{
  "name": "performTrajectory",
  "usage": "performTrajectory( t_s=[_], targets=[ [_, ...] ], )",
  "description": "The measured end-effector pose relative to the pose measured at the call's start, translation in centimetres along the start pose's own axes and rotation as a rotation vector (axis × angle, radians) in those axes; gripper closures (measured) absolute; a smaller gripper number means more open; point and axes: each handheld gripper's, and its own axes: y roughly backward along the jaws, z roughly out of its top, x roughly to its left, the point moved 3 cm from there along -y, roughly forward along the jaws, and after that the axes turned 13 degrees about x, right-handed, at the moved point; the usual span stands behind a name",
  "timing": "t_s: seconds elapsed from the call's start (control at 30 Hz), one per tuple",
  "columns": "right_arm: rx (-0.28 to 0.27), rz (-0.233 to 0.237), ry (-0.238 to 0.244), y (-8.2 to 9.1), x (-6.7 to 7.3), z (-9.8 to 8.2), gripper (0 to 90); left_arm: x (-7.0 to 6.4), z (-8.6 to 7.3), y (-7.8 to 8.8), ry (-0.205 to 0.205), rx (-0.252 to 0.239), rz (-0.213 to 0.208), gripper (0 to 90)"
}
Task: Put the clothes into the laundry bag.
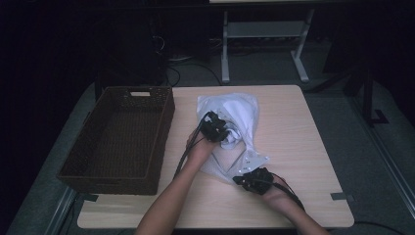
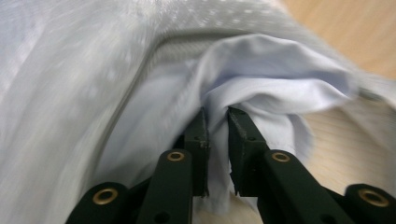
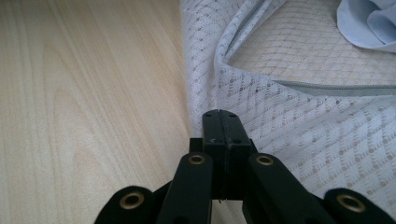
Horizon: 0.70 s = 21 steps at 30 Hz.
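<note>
1. Mesh bag [image 1: 230, 164] lay mid-table, cloth [image 2: 261, 84] half stuffed in.
2. Left gripper [image 2: 218, 122] barely parted around cloth; right gripper [image 3: 219, 116] pinched bag edge.
3. Zipping and basket [image 1: 122, 137] still left, probably.

High view: camera sat above the person's side, faced forward and down, took in the whole table [image 1: 293, 147] from a distance, with floor beyond. Left gripper view: camera rode the left gripper [image 2: 218, 122], looked along its jaws, very close to the pale cloth [image 2: 261, 70]. Right gripper view: camera rode the right gripper [image 3: 219, 113], faced the mesh bag [image 3: 303, 121] and tabletop at close range. All three views shared the bag and cloth area at table centre.
</note>
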Motion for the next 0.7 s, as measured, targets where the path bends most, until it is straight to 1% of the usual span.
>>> performTrajectory(
  t_s=[0.1,0.13,0.23,0.3,0.37,0.43,0.47,0.5,0.53,0.6,0.63,0.67,0.7],
  targets=[
    [-0.003,0.001,0.001,0.0,-0.1,0.0,90.0,0.1,-1.1,1.8,0.008,-0.022,-0.029,76.0],
    [-0.004,0.006,-0.007,0.0,-0.1,0.0,90.0,0.2,-1.4,2.5,0.011,-0.034,-0.031,75.7],
    [-0.002,0.024,-0.02,0.0,-0.3,0.0,90.0,1.0,-2.2,4.5,0.028,-0.066,-0.009,73.5],
    [-0.004,0.034,-0.026,0.0,-0.4,0.0,90.0,1.6,-2.5,5.5,0.035,-0.083,0.016,70.0],
    [-0.001,0.037,-0.029,0.0,-0.4,0.0,90.0,2.2,-2.6,5.8,0.048,-0.091,0.029,64.1],
    [0.0,0.037,-0.029,0.0,-0.4,0.0,90.0,2.7,-2.4,5.6,0.051,-0.091,0.046,59.1],
    [0.001,0.038,-0.03,0.0,-0.4,0.0,90.0,2.8,-2.3,5.5,0.052,-0.091,0.056,58.5],
    [0.0,0.038,-0.03,0.0,-0.4,0.0,90.0,2.9,-2.1,5.2,0.044,-0.086,0.057,58.0],
    [-0.001,0.039,-0.03,0.0,-0.4,0.0,90.0,2.9,-1.8,4.9,0.031,-0.074,0.062,58.3],
    [-0.001,0.039,-0.028,0.0,-0.4,0.0,90.0,2.8,-1.5,4.1,0.013,-0.045,0.074,63.4],
    [0.0,0.038,-0.028,0.0,-0.4,0.0,90.0,2.8,-1.4,3.9,0.007,-0.038,0.072,68.2],
    [0.0,0.038,-0.028,0.0,-0.4,0.0,90.0,2.8,-1.3,3.8,0.007,-0.043,0.068,77.5],
    [0.002,0.037,-0.029,0.0,-0.4,0.0,89.9,2.8,-1.3,3.8,0.015,-0.052,0.06,82.7]
  ],
)
